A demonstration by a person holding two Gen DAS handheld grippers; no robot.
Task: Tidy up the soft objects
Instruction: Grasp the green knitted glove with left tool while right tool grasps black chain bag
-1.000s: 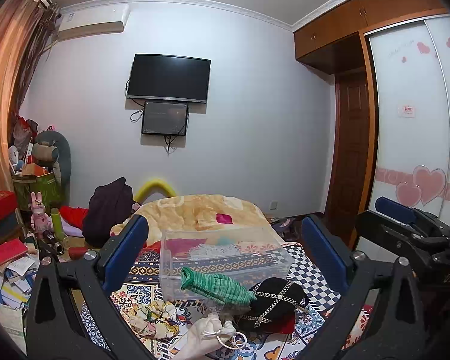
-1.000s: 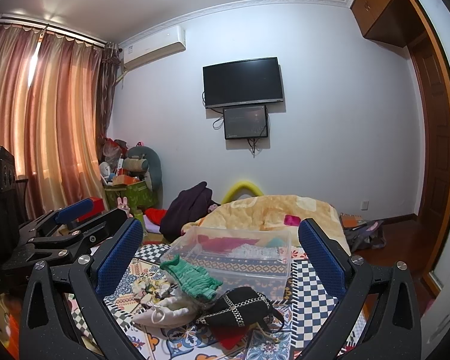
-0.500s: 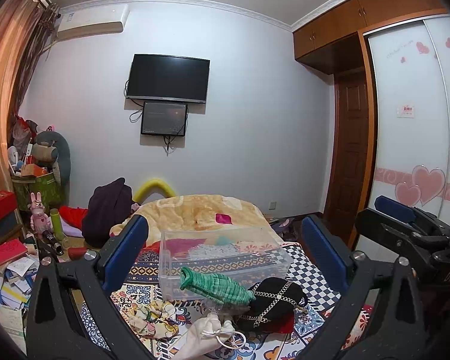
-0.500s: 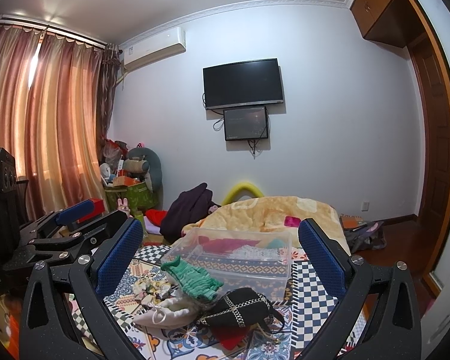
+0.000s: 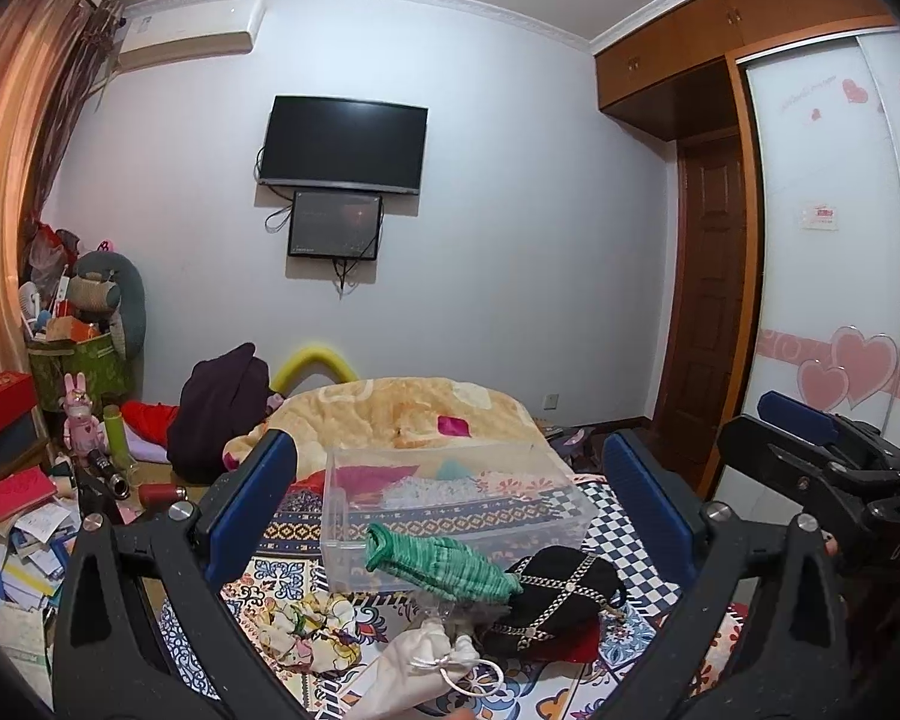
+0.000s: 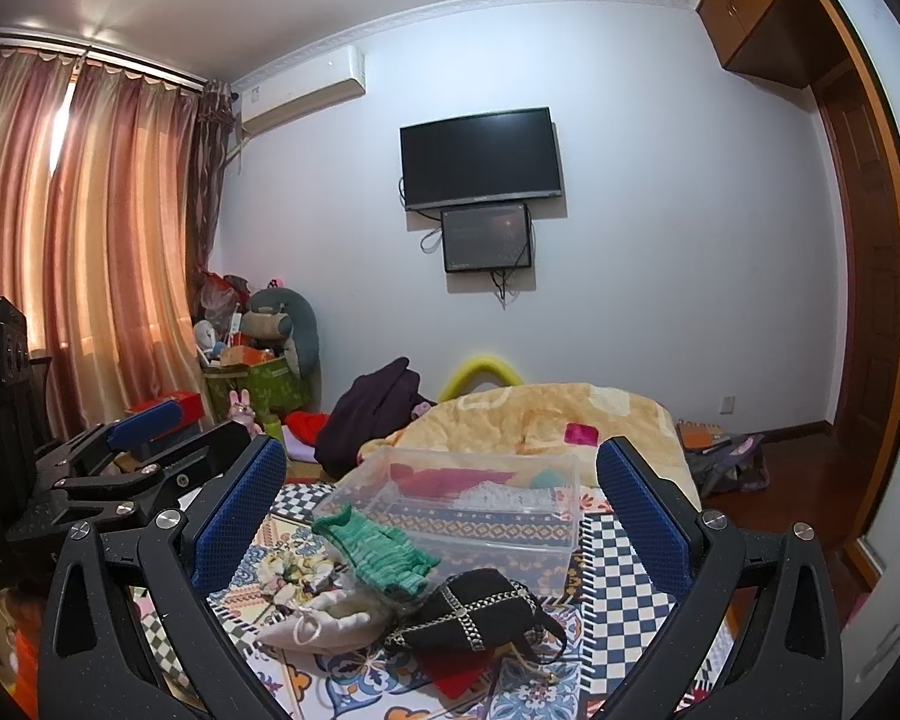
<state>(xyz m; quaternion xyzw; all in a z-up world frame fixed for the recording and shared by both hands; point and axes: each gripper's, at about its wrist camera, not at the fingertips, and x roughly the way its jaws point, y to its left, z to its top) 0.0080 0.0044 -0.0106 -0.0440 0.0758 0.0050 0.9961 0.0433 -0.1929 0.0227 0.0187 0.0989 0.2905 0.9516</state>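
Left wrist view has the left gripper [image 5: 450, 516] held level above the patterned bedspread [image 5: 282, 576], its blue-padded fingers [image 5: 252, 504] spread wide with nothing between them. Right wrist view shows the right gripper [image 6: 441, 516] released in the same way, empty, hovering at about the same height.

Ahead of and below both sets of fingers lies the heap of soft things. A green knitted piece [image 5: 438, 561] is draped against the near wall of the clear plastic bin [image 5: 450, 510], its long axis running from near-right to far-left as the left gripper sees it. Just nearer than it sit a black pouch with chain trim [image 5: 555, 597], a cream drawstring bag [image 5: 414, 672] and a floral scrunchie-like bundle [image 5: 306, 639]. The bin already holds a few bits of fabric, red and pale, though I cannot make out what they are.

From where I stand, the green piece seems the likely first pick. It lies almost dead centre between the left gripper's fingers, slightly below; for the right gripper it sits left of centre [image 6: 378, 552]. So the left looks a touch better lined up, I reckon. Either way the move is down and forward, and the fingers would need to close across the knit's narrow width, not along it.
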